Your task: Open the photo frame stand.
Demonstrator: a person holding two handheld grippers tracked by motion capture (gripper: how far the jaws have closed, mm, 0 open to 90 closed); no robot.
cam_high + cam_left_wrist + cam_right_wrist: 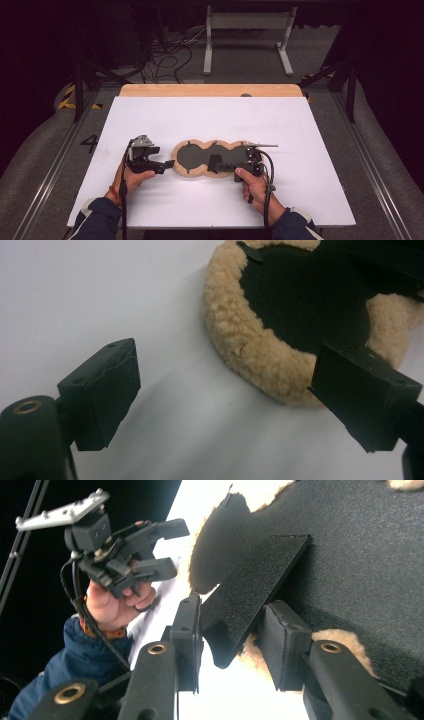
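A tan fleece pad (192, 173) with three round lobes and a black face lies at the middle of the white table. My left gripper (168, 163) is open at the pad's left end. In the left gripper view its wide-apart jaws frame bare table, and the right jaw's pad overlaps the fleece rim (260, 357). My right gripper (222, 167) reaches over the pad from the right. It is shut on a stiff black flap (250, 585), which is lifted off the pad's black face (360, 545). The flap (215, 161) stands up over the middle lobe. The left gripper (170, 547) is farther off in the right gripper view.
The white board (200, 120) covers a wooden tabletop whose far edge (210, 90) shows at the back. Beyond it, on the floor, stand a white metal frame (247, 30) and loose cables (165, 60). Dark rails run along both sides of the table.
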